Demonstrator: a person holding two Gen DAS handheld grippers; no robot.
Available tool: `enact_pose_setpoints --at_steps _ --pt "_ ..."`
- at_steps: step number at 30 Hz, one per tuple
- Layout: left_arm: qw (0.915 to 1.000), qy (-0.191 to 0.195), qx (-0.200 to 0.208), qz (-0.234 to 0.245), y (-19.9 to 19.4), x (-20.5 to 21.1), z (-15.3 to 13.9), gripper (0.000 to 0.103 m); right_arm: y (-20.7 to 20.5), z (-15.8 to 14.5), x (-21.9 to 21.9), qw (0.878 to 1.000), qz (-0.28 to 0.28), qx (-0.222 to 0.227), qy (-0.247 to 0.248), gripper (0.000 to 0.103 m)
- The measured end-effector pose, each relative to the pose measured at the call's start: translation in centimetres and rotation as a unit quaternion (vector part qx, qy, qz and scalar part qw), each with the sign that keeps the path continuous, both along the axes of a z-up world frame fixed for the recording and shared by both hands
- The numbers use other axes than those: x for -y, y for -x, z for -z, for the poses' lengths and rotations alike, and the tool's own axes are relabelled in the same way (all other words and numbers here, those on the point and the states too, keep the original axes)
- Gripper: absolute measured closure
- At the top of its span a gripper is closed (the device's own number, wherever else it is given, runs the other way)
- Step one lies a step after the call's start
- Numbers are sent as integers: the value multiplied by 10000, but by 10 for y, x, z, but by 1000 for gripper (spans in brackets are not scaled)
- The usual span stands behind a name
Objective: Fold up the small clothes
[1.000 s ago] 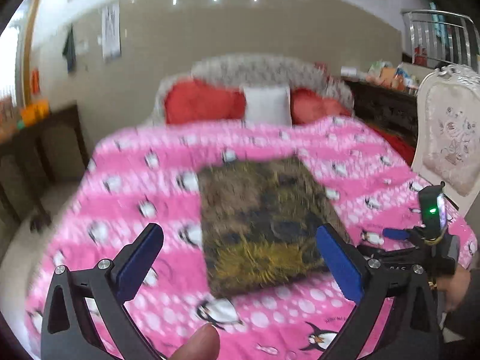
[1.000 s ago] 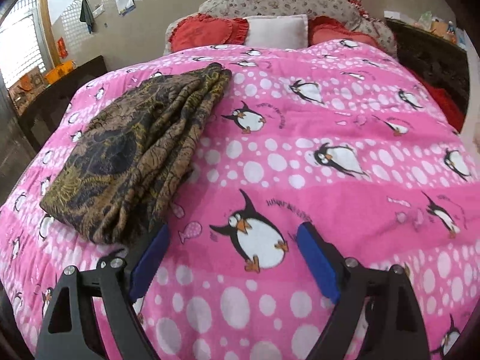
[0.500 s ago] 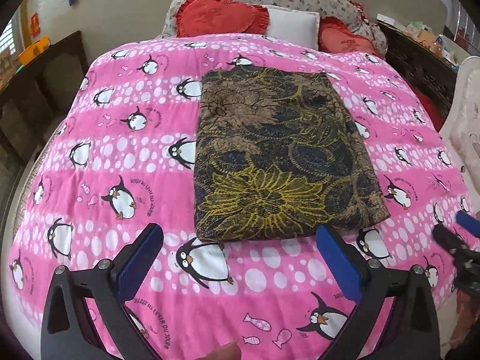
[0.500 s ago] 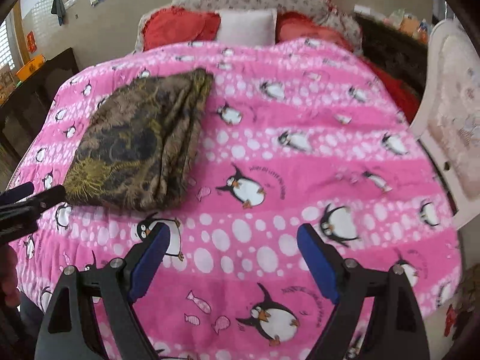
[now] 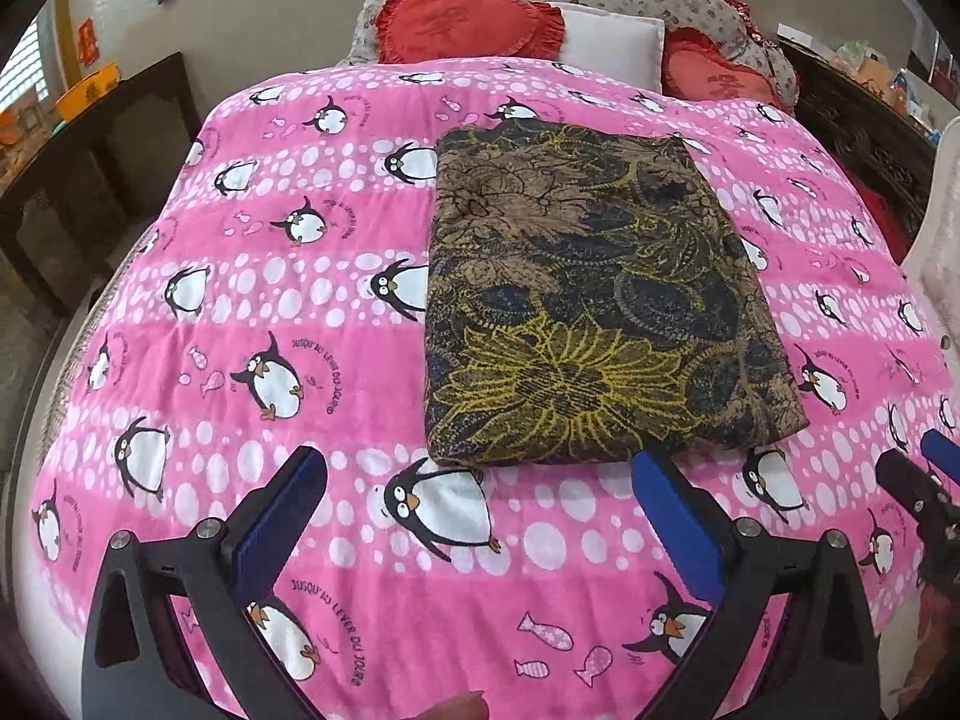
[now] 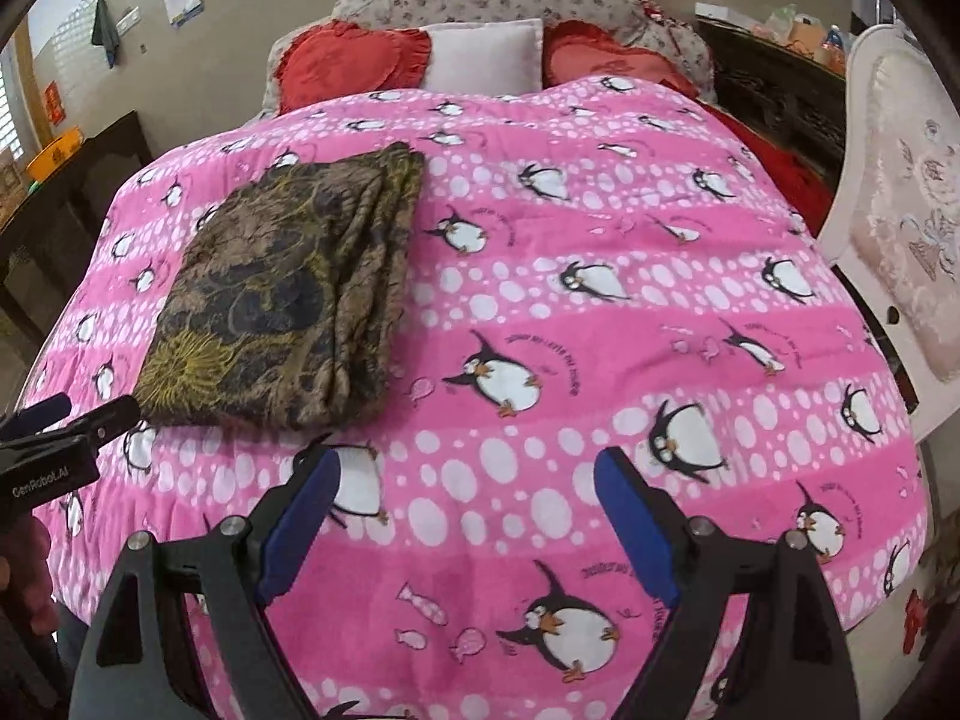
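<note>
A folded brown, black and yellow flower-patterned cloth (image 5: 594, 306) lies flat as a neat rectangle on the pink penguin bedspread (image 5: 270, 312). It also shows in the right wrist view (image 6: 288, 300), left of centre. My left gripper (image 5: 480, 480) is open and empty, held above the bedspread just short of the cloth's near edge. My right gripper (image 6: 468, 480) is open and empty, over bare bedspread to the right of the cloth. Each gripper's tip shows at the edge of the other's view, the right one (image 5: 924, 468) and the left one (image 6: 66, 420).
Red heart cushions (image 5: 468, 18) and a white pillow (image 5: 612, 42) lie at the headboard. A white upholstered chair (image 6: 900, 210) stands right of the bed. Dark wooden furniture stands on the left (image 5: 90, 138) and a cluttered sideboard on the right (image 6: 774, 78).
Both grippers have pulled back and risen from the cloth, staying open. The left view has tipped down from the far wall onto the bed; the right now sees the whole bed.
</note>
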State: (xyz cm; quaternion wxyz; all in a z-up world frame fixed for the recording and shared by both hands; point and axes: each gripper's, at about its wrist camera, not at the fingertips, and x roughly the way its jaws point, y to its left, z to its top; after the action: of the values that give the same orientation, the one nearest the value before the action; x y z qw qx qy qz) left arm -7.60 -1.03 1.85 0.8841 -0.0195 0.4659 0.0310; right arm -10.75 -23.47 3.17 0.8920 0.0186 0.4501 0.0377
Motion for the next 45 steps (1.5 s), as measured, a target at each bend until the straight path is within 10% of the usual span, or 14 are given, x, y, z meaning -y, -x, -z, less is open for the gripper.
enact_pose_setpoints --at_steps 45 --pt "9991 37 278 314 67 26 -22 16 60 -36 -24 9985 -309 436 -73 13"
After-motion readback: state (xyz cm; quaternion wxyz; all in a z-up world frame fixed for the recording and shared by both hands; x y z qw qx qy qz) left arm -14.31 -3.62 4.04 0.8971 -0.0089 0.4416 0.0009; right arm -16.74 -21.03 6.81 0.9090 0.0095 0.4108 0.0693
